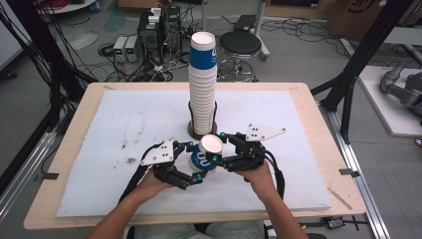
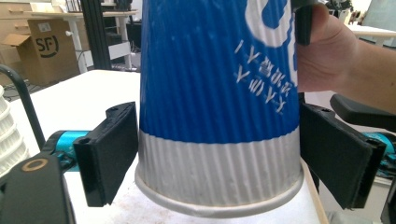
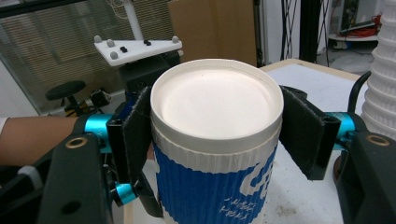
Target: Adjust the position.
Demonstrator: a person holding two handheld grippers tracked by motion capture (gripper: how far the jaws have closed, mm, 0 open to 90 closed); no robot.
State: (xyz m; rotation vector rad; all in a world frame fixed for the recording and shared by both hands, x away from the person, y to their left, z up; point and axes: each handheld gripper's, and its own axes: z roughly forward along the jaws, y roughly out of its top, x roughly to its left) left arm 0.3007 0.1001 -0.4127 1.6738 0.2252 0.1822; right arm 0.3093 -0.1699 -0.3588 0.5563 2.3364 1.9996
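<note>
Blue-white cup (image 2: 219, 93), white lettering, SF box (image 2: 44, 46)

Left forearm: coming in bare from the near edge, angling toward the table's middle.
Left hand (image 1: 149, 185): wrapping the gripper's body from behind.
Left gripper (image 1: 195, 162): lying near level, pointing right, its grey plate facing up; its jaws are standing on either side of the blue paper cup (image 1: 205, 153), one pad (image 2: 112, 149) touching the wall, the other (image 2: 338, 154) a sliver off.
Right forearm: also bare, rising from the near edge just right of centre.
Right hand (image 1: 259, 177): gripping its tool from the near side.
Right gripper (image 1: 218, 147): pointing left, pads pressing both sides of the cup below the rim.
</note>
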